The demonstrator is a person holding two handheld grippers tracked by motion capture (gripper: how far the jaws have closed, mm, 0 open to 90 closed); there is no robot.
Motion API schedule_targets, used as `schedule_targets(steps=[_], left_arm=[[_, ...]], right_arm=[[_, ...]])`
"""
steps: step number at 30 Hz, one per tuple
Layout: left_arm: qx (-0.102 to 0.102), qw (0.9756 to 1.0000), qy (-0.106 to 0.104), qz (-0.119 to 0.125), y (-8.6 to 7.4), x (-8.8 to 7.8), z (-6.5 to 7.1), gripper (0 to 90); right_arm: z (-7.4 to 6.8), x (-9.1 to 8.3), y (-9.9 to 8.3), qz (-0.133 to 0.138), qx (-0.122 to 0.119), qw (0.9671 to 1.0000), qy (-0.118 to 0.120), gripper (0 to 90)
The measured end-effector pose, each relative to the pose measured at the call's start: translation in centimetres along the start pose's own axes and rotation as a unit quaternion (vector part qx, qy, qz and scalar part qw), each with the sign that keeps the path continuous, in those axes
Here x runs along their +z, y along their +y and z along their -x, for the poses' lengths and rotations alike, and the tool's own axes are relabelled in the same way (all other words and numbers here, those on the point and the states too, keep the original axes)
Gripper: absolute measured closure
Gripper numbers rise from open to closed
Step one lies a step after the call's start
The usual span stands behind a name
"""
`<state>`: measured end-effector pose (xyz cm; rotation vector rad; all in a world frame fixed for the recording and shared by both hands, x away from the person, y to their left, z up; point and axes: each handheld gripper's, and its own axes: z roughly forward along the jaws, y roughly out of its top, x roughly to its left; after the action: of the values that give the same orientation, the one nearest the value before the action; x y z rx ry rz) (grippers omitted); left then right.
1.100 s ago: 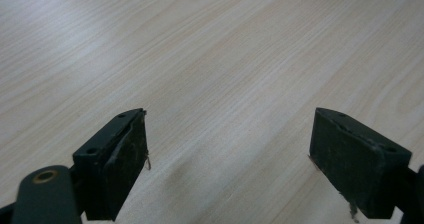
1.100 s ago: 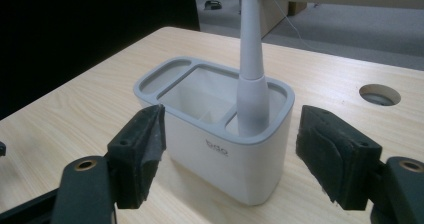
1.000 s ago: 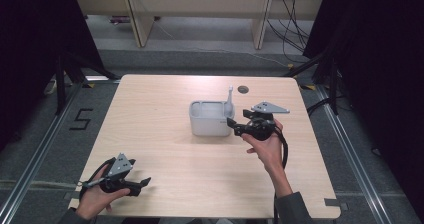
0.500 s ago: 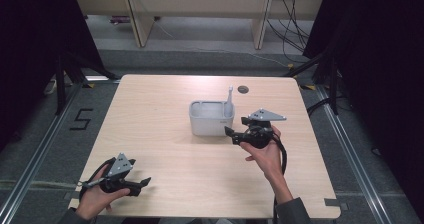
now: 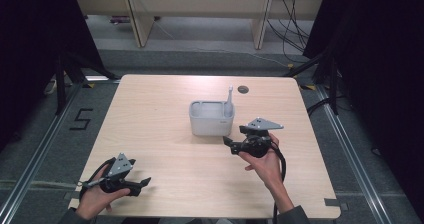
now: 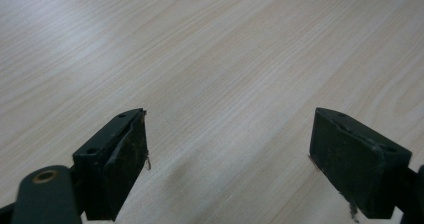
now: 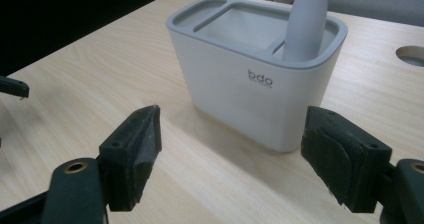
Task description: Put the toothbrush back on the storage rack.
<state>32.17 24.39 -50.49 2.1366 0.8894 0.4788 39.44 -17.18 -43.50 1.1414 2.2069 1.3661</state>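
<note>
Two grippers, both spread wide and empty: right gripper (image 5: 229,143) faces the grey holder (image 5: 211,120) at its eleven o'clock; left gripper (image 5: 144,183) rests low on the table (image 5: 150,114).

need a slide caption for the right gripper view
Open right gripper faces a grey holder with a grey handle standing in it.

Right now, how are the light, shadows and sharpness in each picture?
High view: the table is evenly lit, its surroundings very dark. Right gripper view: the grey holder is sharp and casts a soft shadow toward the camera, while the near tongs look slightly soft. Left gripper view: sharp wood grain, pale glare at upper left.
</note>
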Motion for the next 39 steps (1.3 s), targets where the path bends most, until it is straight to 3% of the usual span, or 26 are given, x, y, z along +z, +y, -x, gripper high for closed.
schedule_targets(steps=[1, 2, 3, 7, 8, 9, 11, 12, 13, 20, 21, 25, 29, 30, 32, 33, 36, 38, 39], left_arm=[[0.0, 1.0, 0.0, 0.0, 0.0, 0.0, 0.0, 15.1], [-0.001, 1.0, 0.0, 0.001, 0.0, 0.0, 0.0, 15.1], [0.0, 1.0, 0.0, 0.001, 0.0, 0.0, 0.0, 15.1], [0.0, 1.0, 0.0, 0.0, 0.0, 0.0, 0.0, 15.1], [0.0, 1.0, 0.0, 0.001, 0.0, 0.0, 0.0, 15.1], [0.0, 1.0, 0.0, 0.0, 0.0, 0.0, 0.0, 15.1], [0.0, 1.0, 0.0, 0.0, 0.0, 0.0, 0.0, 15.1], [0.0, 1.0, 0.0, 0.0, 0.0, 0.0, 0.0, 15.1], [0.0, 1.0, 0.001, 0.0, 0.0, 0.0, 0.0, 15.1], [0.0, 1.0, 0.001, -0.001, 0.0, 0.0, 0.0, 15.1], [0.0, 1.0, 0.001, -0.001, 0.0, 0.0, 0.0, 15.2], [0.012, 0.9999, 0.004, -0.01, 0.0, -0.1, -0.2, 15.1], [0.012, 0.9999, 0.005, -0.009, 0.0, -0.1, -0.2, 15.1], [0.012, 0.9999, 0.005, -0.009, 0.0, -0.1, -0.2, 15.1], [0.013, 0.9999, 0.005, -0.009, 0.0, -0.1, -0.2, 15.1], [0.013, 0.9999, 0.005, -0.01, 0.0, -0.1, -0.2, 15.1], [0.013, 0.9999, 0.006, -0.009, 0.0, -0.1, -0.2, 15.1], [0.014, 0.9998, 0.006, -0.013, 0.0, -0.2, -0.2, 15.1], [0.014, 0.9998, 0.007, -0.015, 0.0, -0.2, -0.2, 15.0]], right_arm=[[-0.1, 0.1, -0.2, 0.003, -0.004, 1.0, 0.001, 24.5], [-0.4, 0.0, -0.3, -0.001, 0.01, 1.0, -0.002, 24.5], [-0.3, 0.1, -0.4, -0.003, -0.007, 1.0, 0.003, 24.4], [-0.7, 0.0, -1.1, -0.01, -0.004, 0.9999, 0.004, 24.4], [-0.6, 0.1, -1.3, -0.009, -0.013, 0.9999, 0.002, 24.4], [-0.9, 0.1, -1.5, -0.008, 0.004, 1.0, 0.004, 24.3], [-0.7, 0.0, -1.8, -0.01, -0.019, 0.9998, 0.001, 24.2], [-0.9, 0.0, -2.0, -0.013, -0.006, 0.9999, 0.007, 24.2], [-0.7, -0.1, -2.1, -0.018, -0.019, 0.9997, 0.001, 24.2], [-0.8, -0.4, -3.5, -0.026, -0.012, 0.9996, 0.009, 23.8], [-1.1, -0.5, -3.7, -0.026, 0.009, 0.9996, 0.005, 23.8], [-0.9, -0.8, -4.3, -0.027, -0.018, 0.9995, 0.003, 23.7], [-1.2, -0.9, -4.9, -0.028, 0.008, 0.9996, 0.008, 23.7], [-1.0, -1.0, -4.9, -0.027, -0.011, 0.9996, 0.002, 23.4], [-1.2, -1.0, -5.2, -0.029, 0.007, 0.9995, 0.011, 22.9], [-1.0, -1.0, -5.2, -0.026, -0.009, 0.9996, 0.005, 22.6], [-1.2, -1.2, -5.5, -0.03, 0.009, 0.9995, 0.008, 21.5], [-1.0, -1.3, -5.7, -0.027, -0.006, 0.9996, 0.002, 20.9], [-1.1, -1.4, -5.8, -0.027, 0.002, 0.9996, 0.0, 20.7]])
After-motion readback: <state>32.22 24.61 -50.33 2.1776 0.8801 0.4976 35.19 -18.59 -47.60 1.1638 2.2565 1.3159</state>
